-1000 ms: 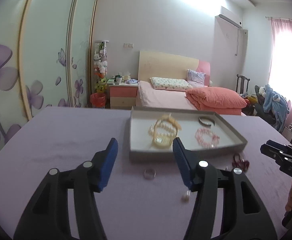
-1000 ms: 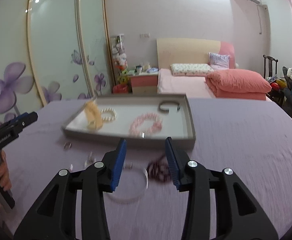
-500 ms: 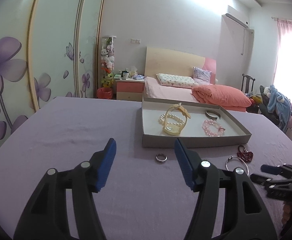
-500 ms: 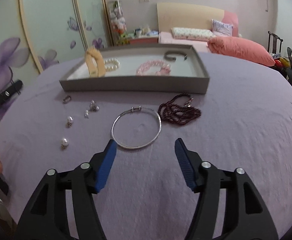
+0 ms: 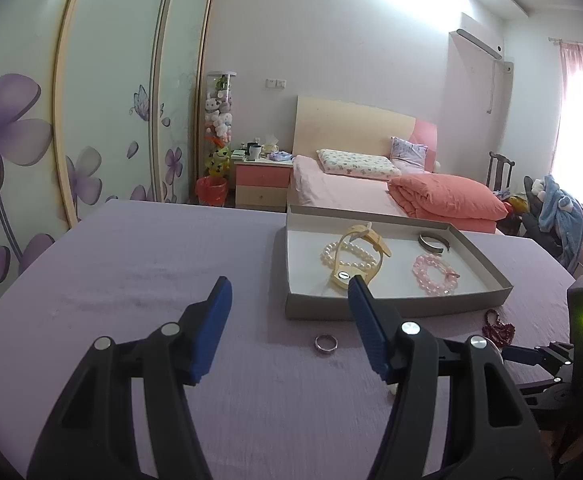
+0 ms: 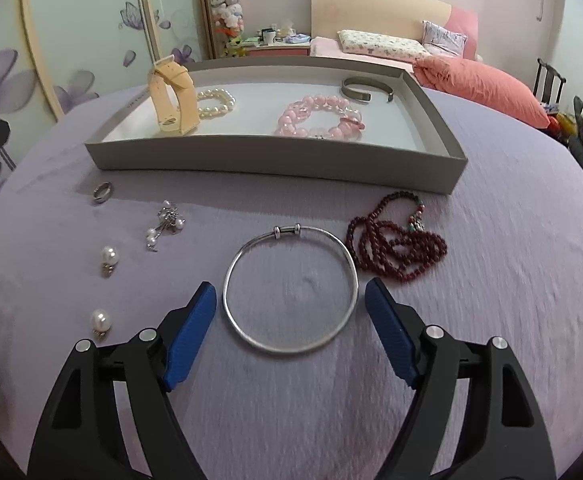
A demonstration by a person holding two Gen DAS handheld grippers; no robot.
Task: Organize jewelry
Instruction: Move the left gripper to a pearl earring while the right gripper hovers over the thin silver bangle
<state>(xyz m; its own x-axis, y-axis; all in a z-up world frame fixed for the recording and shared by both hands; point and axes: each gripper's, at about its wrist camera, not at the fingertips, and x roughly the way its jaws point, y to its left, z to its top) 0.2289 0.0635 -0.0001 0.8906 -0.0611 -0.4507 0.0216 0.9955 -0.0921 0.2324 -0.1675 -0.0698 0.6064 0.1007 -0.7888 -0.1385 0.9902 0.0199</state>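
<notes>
A grey tray [image 6: 275,160] holds a yellow watch [image 6: 171,96], a pearl bracelet [image 6: 215,104], a pink bead bracelet [image 6: 319,116] and a dark cuff [image 6: 365,86]. On the purple cloth in front lie a silver bangle [image 6: 287,232], a dark red bead necklace [image 6: 399,248], a ring [image 6: 102,193] and pearl earrings [image 6: 109,258]. My right gripper [image 6: 290,286] tilts down over the bangle. Its jaws are opening, one on each side of the bangle, and touch nothing. My left gripper [image 5: 288,280] stands open and empty, with the ring [image 5: 326,343] on the cloth just ahead.
A bed [image 5: 371,184] with a pink quilt stands behind the table. A flowered wardrobe [image 5: 91,120] runs along the left. The cloth left of the tray [image 5: 371,308] is bare. The right gripper's body shows at the right edge of the left wrist view.
My right gripper has tipped down and sunk toward the silver bangle while its jaws widened. The left gripper has hardly moved.
</notes>
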